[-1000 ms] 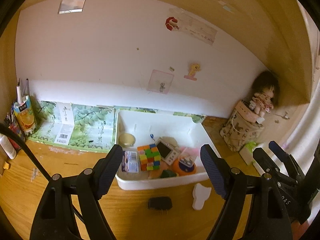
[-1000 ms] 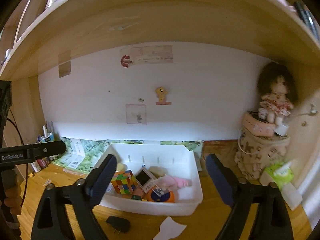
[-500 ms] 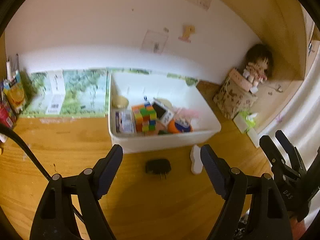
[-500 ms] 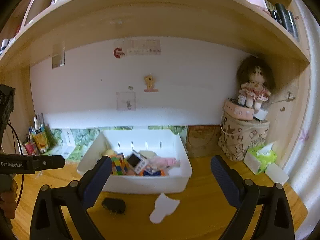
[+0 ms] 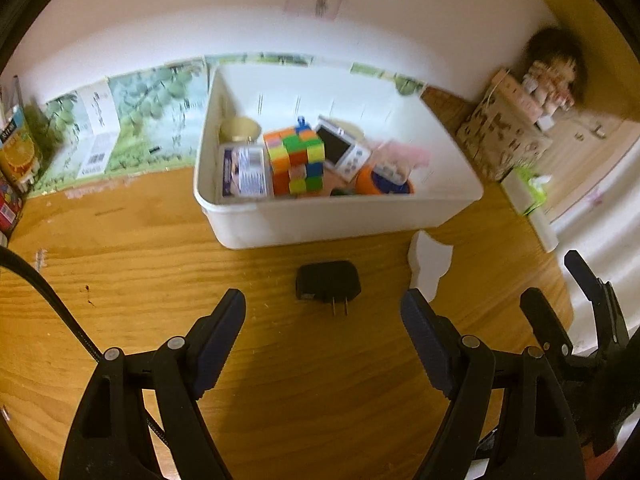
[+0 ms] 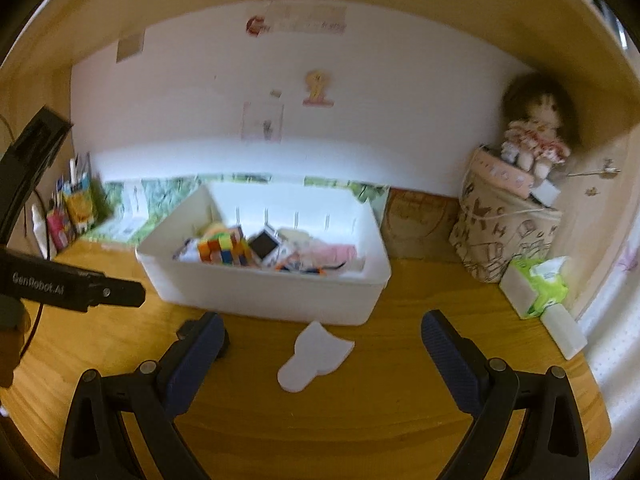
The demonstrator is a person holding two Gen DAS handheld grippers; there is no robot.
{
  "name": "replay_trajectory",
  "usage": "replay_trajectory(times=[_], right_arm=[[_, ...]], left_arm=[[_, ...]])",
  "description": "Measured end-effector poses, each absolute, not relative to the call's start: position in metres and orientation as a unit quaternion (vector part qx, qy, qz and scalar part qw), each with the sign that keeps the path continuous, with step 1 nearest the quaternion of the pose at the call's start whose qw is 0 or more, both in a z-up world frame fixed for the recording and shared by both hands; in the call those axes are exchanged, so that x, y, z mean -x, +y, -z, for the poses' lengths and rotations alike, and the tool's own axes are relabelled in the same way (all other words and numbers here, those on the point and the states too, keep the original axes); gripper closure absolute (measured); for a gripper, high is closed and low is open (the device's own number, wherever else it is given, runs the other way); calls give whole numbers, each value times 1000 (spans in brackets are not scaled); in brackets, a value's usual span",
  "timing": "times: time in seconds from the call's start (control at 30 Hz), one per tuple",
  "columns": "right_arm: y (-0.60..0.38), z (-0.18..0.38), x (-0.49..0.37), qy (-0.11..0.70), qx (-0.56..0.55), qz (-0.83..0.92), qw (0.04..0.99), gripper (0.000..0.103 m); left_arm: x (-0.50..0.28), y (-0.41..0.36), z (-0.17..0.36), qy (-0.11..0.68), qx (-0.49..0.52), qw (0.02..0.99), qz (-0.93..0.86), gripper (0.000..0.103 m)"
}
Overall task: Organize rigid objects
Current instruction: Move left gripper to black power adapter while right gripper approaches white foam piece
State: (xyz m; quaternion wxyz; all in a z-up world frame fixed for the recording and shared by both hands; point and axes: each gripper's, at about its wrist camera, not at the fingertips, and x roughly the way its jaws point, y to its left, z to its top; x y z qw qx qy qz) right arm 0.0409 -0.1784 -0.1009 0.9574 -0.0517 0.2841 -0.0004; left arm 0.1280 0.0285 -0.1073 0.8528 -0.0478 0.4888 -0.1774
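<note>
left wrist: open left tool (image 5: 322, 312) above black plug (image 5: 327, 285).

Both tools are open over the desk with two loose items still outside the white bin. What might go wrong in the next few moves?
1. The black plug adapter lies flat with its prongs toward the left tool; the pads may catch the prongs and twist it.
2. The flat white foam cutout is thin against the wooden desk, so the right tool may scrape over it.
3. The white plastic bin is crowded; dropped items could land on the colourful puzzle cube.
</note>
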Motion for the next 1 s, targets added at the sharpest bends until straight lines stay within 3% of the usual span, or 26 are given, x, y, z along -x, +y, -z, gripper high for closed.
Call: replay_trajectory(times=[0.53, 1.0], right_arm=[[-205, 157, -97, 369, 149, -142, 907, 4], [-214, 191, -130, 387, 185, -240, 871, 4]], left_arm=[[-176, -14, 174, 599, 68, 792, 95, 20], [-182, -24, 204, 623, 89, 776, 31, 20]])
